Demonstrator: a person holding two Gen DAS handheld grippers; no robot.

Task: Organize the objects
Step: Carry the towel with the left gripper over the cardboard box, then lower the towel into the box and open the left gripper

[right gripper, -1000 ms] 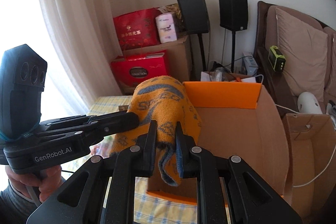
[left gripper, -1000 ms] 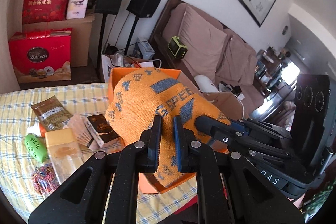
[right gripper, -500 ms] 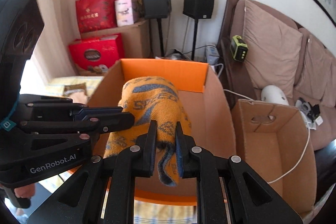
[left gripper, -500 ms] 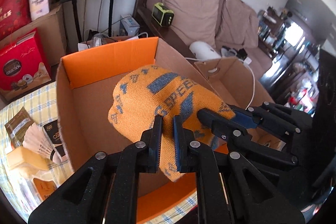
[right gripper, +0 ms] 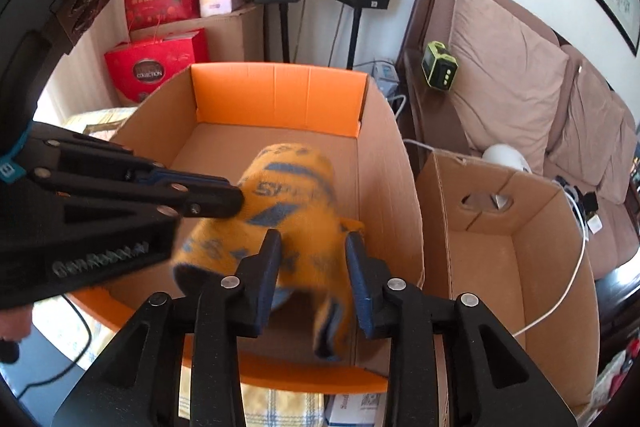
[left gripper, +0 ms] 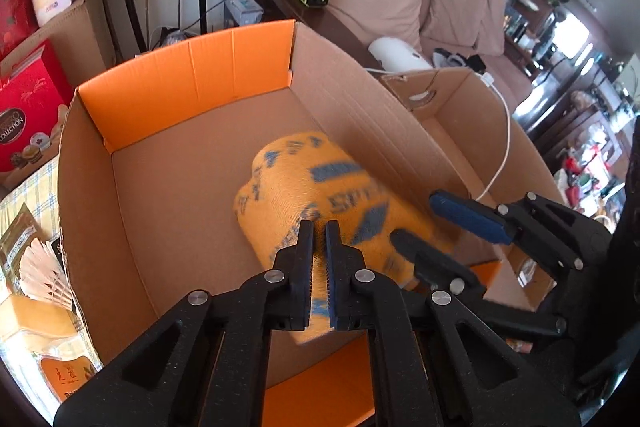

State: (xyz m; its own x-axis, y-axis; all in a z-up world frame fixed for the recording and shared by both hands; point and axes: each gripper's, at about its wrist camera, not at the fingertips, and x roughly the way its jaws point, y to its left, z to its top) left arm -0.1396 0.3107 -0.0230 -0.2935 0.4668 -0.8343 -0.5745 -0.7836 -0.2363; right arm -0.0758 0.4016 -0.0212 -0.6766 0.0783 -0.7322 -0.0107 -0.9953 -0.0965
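While left tool (left gripper: 319, 231) pinches beanie (left gripper: 320, 195) | right tool (right gripper: 314, 243) spread | cardboard box (left gripper: 192, 79) walls surround.

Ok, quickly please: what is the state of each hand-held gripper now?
Left hand-held gripper: closed on the orange hat.
Right hand-held gripper: open, around the hat.

Orange knit hat (left gripper: 320, 195) inside cardboard box (left gripper: 180, 163)

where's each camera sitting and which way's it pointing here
Left wrist: rides the left claw, looking down into the cardboard box; its pads pinch the orange knit hat, and the right claw enters from the right.
Right wrist: rides the right claw, open around the hat, facing the box's orange flap; the left claw enters from the left.
Both share hat, box, sofa.
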